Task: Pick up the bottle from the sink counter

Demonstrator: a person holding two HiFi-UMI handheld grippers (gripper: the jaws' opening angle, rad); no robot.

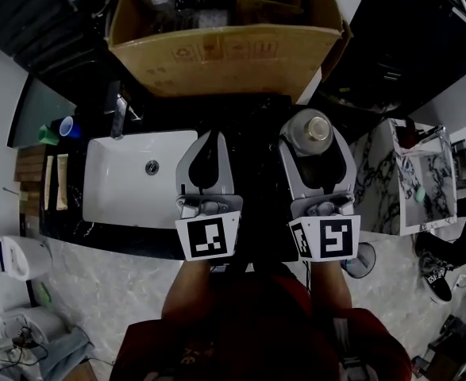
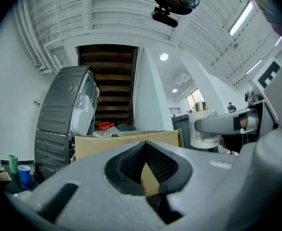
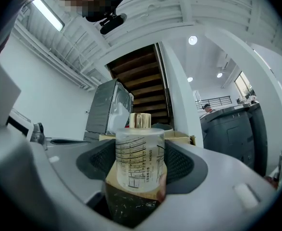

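The right gripper (image 1: 313,137) clamps both jaws on the gold-capped frosted bottle (image 3: 140,160), upright so nothing spills, right of the sink (image 1: 113,189) and seemingly off the counter (image 1: 252,121); the left gripper (image 1: 209,143), jaws together and empty, hovers beside the sink, out of the way.

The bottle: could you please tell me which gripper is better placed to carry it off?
Right: the right gripper grips the bottle between its jaws; the left gripper is shut on nothing.

A washing corner of a big hall: a sink (image 1: 133,182) in the dark worktop (image 1: 252,125) left of the left gripper (image 1: 213,136), cardboard box (image 1: 217,58) ahead, stairs (image 2: 108,88) beyond.
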